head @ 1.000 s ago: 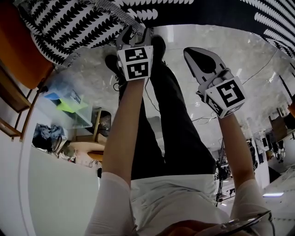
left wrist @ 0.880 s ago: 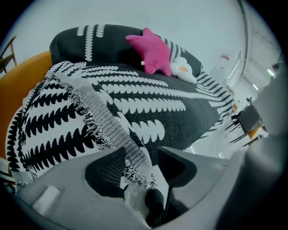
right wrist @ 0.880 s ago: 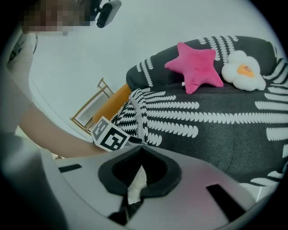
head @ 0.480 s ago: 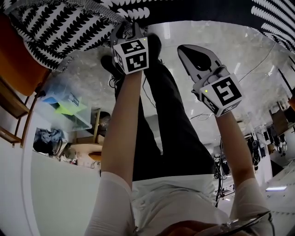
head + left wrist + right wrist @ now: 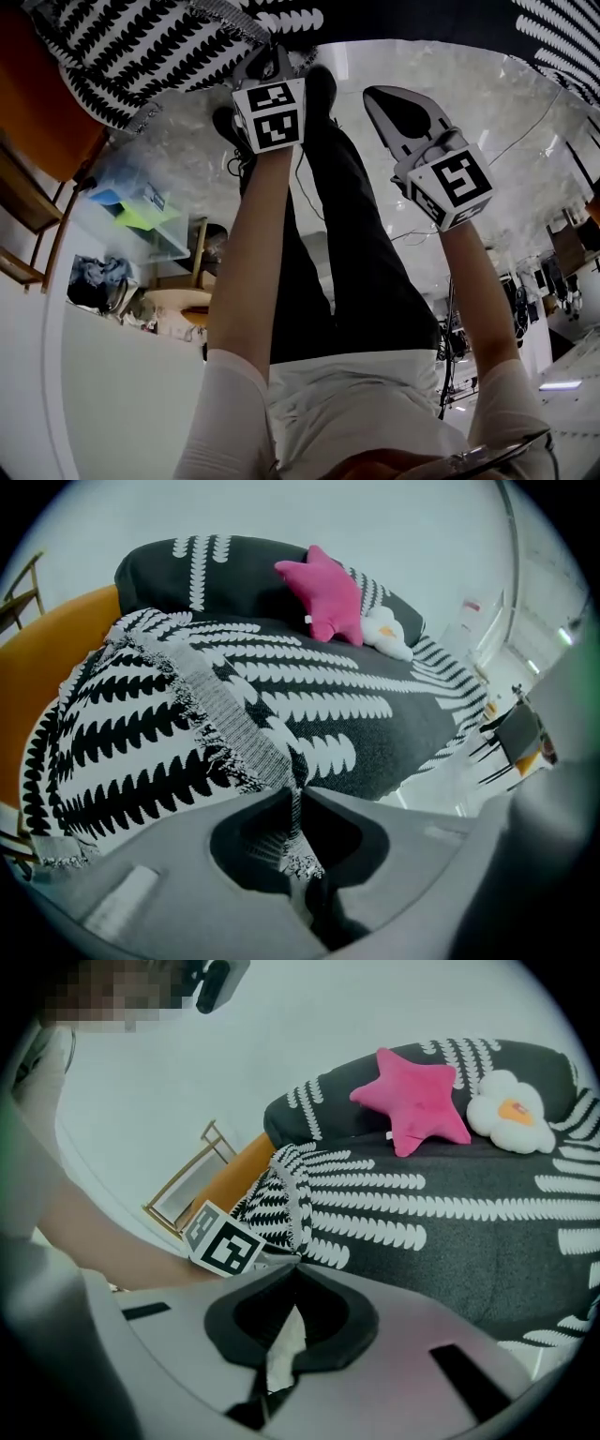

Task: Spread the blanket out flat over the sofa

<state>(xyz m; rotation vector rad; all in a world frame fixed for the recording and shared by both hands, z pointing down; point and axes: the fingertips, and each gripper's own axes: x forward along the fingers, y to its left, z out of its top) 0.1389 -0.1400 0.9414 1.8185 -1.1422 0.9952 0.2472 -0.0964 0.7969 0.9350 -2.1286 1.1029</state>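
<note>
The black-and-white leaf-patterned blanket point(image 5: 141, 733) lies bunched over the left end of the dark sofa point(image 5: 375, 733). My left gripper point(image 5: 298, 787) has just been closing, and its jaws now pinch the blanket's fringed edge, which hangs down between them. In the head view that gripper point(image 5: 272, 67) sits at the blanket's point(image 5: 122, 47) border. My right gripper point(image 5: 295, 1265) is shut, with a white scrap in the hollow behind its tips. It hovers apart from the blanket point(image 5: 272, 1199), above the floor in the head view point(image 5: 380, 98). The left gripper's marker cube point(image 5: 223, 1241) shows beside it.
A pink star pillow point(image 5: 323, 597) and a white flower pillow point(image 5: 386, 635) rest against the sofa back. An orange chair point(image 5: 33, 94) stands at the sofa's left end. A clear box point(image 5: 141, 202), a round stool point(image 5: 178, 305) and floor cables point(image 5: 525, 141) surround the person's legs.
The left gripper's jaws went from wide open to shut on the blanket's fringe. Both hands stayed almost in place.
</note>
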